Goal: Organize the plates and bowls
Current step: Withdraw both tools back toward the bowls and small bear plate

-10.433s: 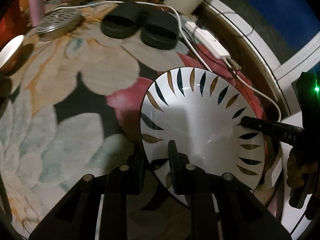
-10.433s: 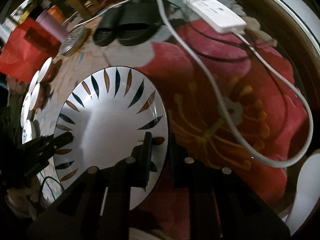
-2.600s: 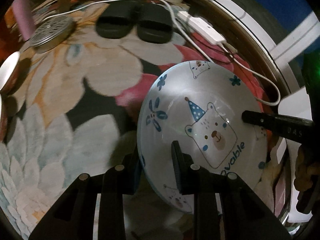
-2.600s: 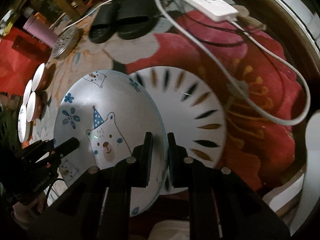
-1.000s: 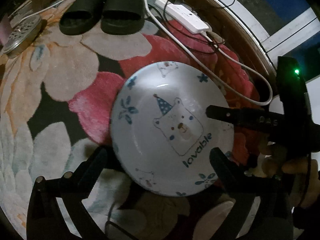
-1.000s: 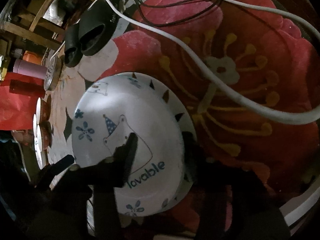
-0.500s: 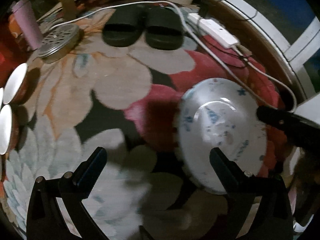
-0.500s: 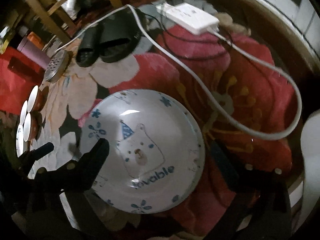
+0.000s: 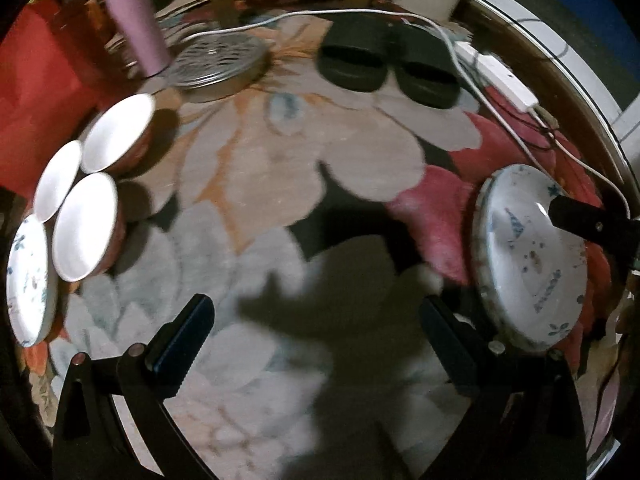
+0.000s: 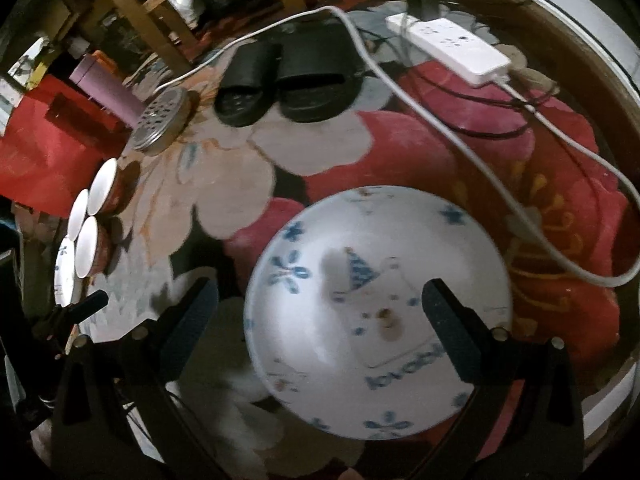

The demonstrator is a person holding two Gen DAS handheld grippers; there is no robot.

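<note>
Surface: a floral carpet (image 9: 320,168) in beige, grey-blue, red and black covers the floor; room dim, both views motion-blurred. Far edge, left to right: a red sheet (image 9: 36,92), a mauve tumbler (image 9: 134,24), a perforated round metal lid (image 9: 218,64), a pair of black slippers (image 9: 384,66), a white power strip (image 10: 448,46) with its white cable (image 10: 460,140) looping across the red flower.

Change since half a second ago: my left gripper (image 9: 318,340) has swung leftward, so the cluster of bowls now sits fully in its view and the bear plate has slid to its right edge. Both sets of fingers remain spread wide, holding nothing. A second ago they already stood apart over the plate; 2.6 s ago they were clamped on its rim.

Containers: at left, three white-lined bowls with reddish outsides (image 9: 86,226) stand touching one another, insides blank white; a blue-patterned dish (image 9: 28,276) is against them. At right, the white plate with blue bear print (image 10: 378,304) lies flat on the carpet between the fingers of my right gripper (image 10: 318,320), untouched.
</note>
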